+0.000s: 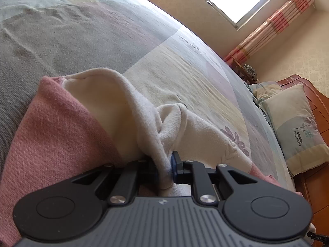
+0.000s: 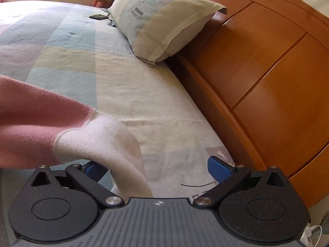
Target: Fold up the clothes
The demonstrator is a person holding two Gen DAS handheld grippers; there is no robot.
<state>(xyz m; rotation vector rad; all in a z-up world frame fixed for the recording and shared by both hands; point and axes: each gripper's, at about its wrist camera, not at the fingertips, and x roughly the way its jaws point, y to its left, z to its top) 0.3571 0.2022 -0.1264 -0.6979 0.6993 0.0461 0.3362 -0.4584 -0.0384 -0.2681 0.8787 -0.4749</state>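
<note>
The left gripper pinches a white fold of the pink-and-white garment, which lies on the bed cover. The right gripper is spread wide; the blurred white cuff seems to hang loose between its jaws. A pillow leans against the wooden headboard.

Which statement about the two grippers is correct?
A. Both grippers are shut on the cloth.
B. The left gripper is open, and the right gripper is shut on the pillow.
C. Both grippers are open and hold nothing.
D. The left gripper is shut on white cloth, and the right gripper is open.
D: the left gripper pinches a fold of the white cloth of the pink and white garment, while the right gripper has its blue pads wide apart, not pressing anything.
</note>
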